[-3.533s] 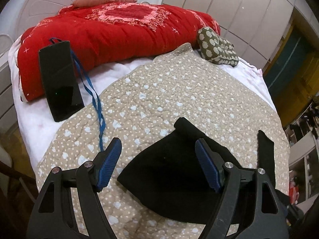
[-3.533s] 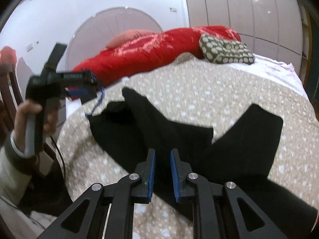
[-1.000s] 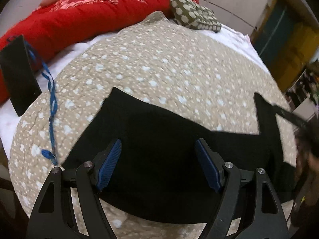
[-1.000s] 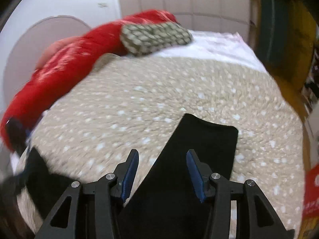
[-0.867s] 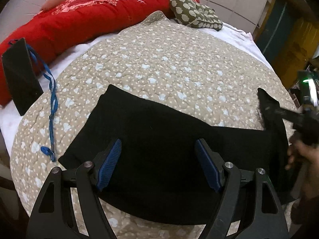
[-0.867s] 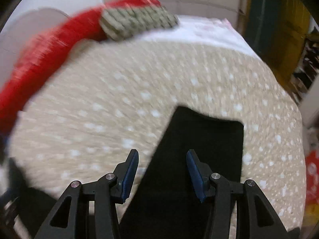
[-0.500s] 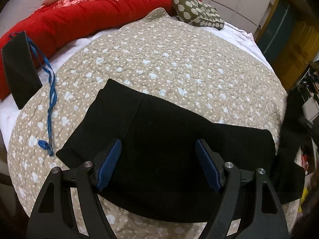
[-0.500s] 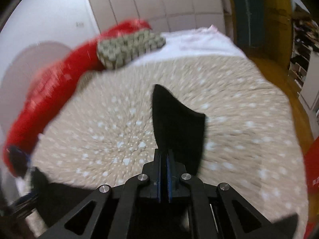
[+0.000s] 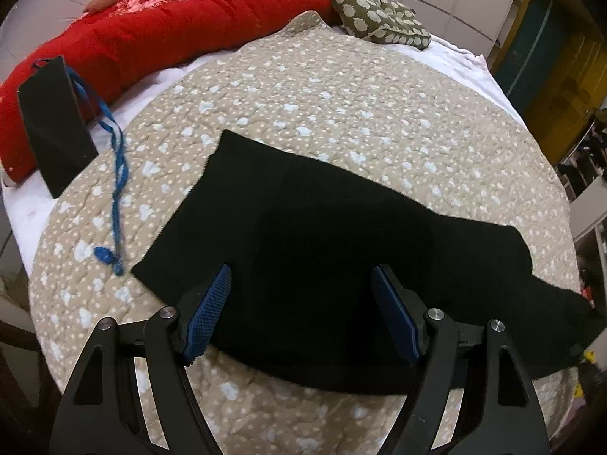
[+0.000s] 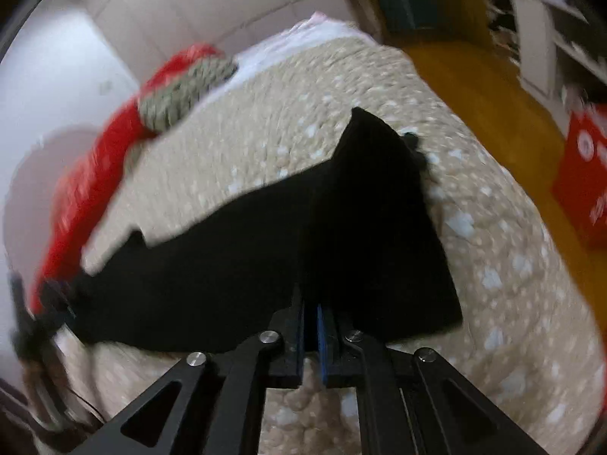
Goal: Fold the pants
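Black knit pants point(image 9: 326, 250) on dotted quilt point(image 9: 341, 87); left gripper point(image 9: 303, 311) jaws apart, right gripper point(image 10: 311, 326) jaws clamped on pants.

light: soft, even indoor light, moderately bright, few distinct shadows | detail loss: black pants point(image 9: 334, 250) read as a flat dark mass without visible folds | left wrist view: sharp | right wrist view: heavy motion blur, quilt point(image 10: 512, 265) dots smeared | edges: strong fisheye bending, dark vignette corners
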Demonstrator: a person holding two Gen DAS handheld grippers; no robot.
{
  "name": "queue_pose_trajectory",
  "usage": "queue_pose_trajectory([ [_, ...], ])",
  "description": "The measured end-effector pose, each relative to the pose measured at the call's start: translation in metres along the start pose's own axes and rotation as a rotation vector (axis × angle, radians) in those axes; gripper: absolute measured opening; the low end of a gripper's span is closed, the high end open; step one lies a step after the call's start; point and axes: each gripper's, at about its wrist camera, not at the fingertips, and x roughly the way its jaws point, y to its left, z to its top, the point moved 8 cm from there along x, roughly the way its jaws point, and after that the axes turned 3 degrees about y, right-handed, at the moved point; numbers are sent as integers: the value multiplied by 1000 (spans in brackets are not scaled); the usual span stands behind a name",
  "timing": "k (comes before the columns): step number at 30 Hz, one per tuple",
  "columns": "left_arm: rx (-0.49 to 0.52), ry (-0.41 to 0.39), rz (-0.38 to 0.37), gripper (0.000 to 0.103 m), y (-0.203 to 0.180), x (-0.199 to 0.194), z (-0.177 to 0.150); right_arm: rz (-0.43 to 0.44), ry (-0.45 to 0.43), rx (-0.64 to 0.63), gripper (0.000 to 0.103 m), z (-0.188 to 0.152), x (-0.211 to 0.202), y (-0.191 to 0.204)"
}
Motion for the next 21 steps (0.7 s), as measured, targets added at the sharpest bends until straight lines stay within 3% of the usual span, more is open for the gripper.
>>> queue_pose_trajectory([
  [6, -32, -4, -1, 77, 8, -7, 1, -69, -119, 60, 12, 27, -38, -26],
  [10, -50, -34, 41, 77, 24, -15, 8, -307, -191, 30, 13, 43, -56, -38],
  [12, -68, -34, 71, 77, 38, -13, 10, -351, -235, 2, 14, 54, -68, -32],
  [13, -84, -30, 85, 77, 45, -11, 11, -309, -253, -14, 14, 59, -71, -22],
  [15, -110, -18, 108, 77, 58, -7, 11, -139, -239, -91, 15, 67, -60, 21],
  [17, -132, -6, 106, 77, 66, -4, 10, 76, -142, -183, 17, 61, -28, 78],
  [19, -153, -9, 72, 77, 70, -7, 8, 224, -36, -231, 22, 50, 6, 125],
  [21, -169, -16, 39, 77, 73, -10, 9, 238, 48, -294, 22, 40, 44, 166],
])
